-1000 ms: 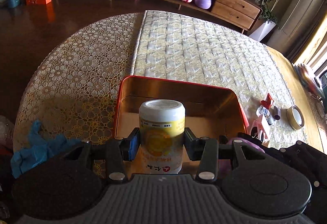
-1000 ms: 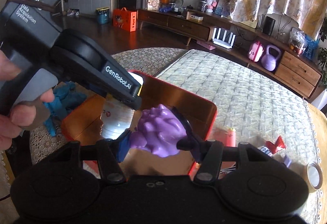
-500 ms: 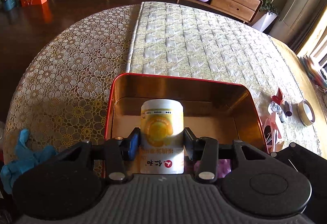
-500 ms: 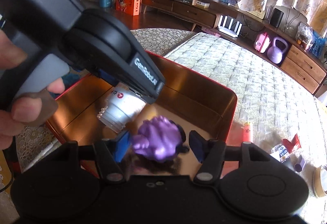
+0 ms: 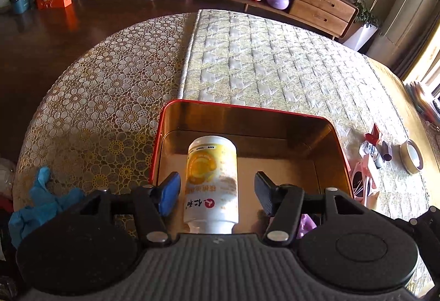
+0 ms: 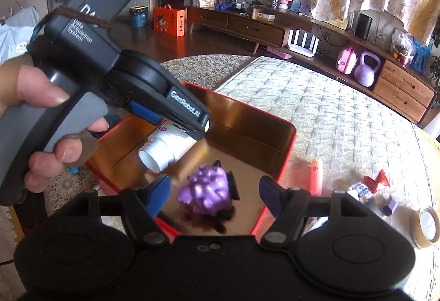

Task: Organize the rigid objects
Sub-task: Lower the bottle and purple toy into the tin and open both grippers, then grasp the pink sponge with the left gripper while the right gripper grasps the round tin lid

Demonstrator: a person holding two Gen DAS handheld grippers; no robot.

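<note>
Bottle (image 5: 211, 180) lying between spread left claw (image 5: 217, 192), inside tin (image 5: 316, 119)

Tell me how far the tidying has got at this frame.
Done: the bottle and purple toy lie inside the red tin. In hand: nothing; left gripper and right gripper are open. Left: the tape roll and small items beside the tin.

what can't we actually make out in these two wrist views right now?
- White and yellow plastic bottle: left wrist view, its cap end is cut off by the tool body. Whether it rests on the red metal tin floor is unclear.
- Purple knobbly toy: left wrist view, nearly all hidden behind the left tool.
- Bottle label text: too small.
- Small packets right of the tin: right wrist view, blurred.
</note>
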